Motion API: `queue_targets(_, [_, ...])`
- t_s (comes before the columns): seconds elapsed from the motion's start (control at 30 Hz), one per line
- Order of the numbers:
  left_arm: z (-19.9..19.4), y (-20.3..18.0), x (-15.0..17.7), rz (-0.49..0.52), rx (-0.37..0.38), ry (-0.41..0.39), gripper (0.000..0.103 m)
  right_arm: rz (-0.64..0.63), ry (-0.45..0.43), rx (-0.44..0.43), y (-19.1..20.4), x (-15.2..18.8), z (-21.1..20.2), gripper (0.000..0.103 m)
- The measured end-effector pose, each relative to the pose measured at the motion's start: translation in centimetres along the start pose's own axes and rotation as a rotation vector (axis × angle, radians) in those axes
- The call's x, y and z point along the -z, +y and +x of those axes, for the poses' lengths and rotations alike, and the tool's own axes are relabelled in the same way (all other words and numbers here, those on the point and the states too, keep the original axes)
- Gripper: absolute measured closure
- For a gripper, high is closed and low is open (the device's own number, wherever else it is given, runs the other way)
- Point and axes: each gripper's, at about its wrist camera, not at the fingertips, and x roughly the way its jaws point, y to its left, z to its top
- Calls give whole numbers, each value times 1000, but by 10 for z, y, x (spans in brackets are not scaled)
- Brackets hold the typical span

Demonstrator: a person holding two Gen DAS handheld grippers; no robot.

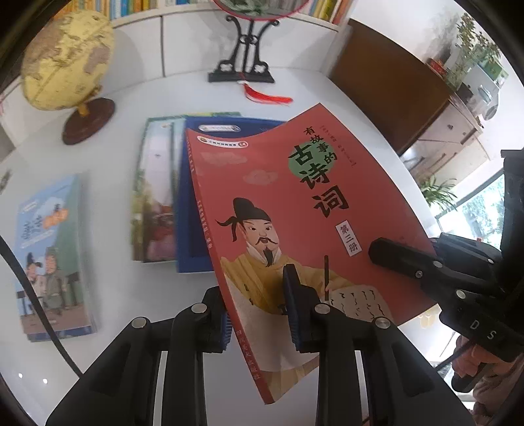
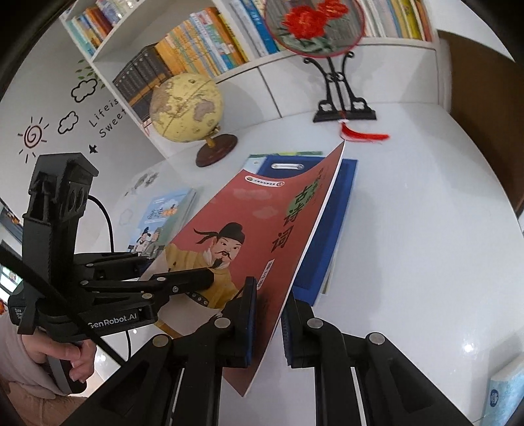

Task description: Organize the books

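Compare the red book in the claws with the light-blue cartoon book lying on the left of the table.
The red book is lifted off the table and bowed, gripped by the left claw and right claw; the light-blue book lies flat, untouched. The red cover shows one figure in yellow; the light-blue cover shows two figures. Both are illustrated paperbacks with Chinese titles.

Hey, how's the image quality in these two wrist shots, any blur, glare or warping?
Left wrist view: red book sharp, the stack behind it smeared, fisheye bending the table edge, window washed out. Right wrist view: cover text and round fan blurred, ceiling-light glare spots on the glossy white table.
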Motion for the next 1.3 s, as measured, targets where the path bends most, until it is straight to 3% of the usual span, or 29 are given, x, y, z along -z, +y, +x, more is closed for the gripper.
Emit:
queue_targets(0.23, [-26, 26, 2, -33, -17, -68, 79, -42, -25, -7, 32, -14, -1, 90])
queue_targets(1.3, [-102, 144, 24, -111, -95, -233, 79, -127, -79, -37, 168, -39, 38, 89])
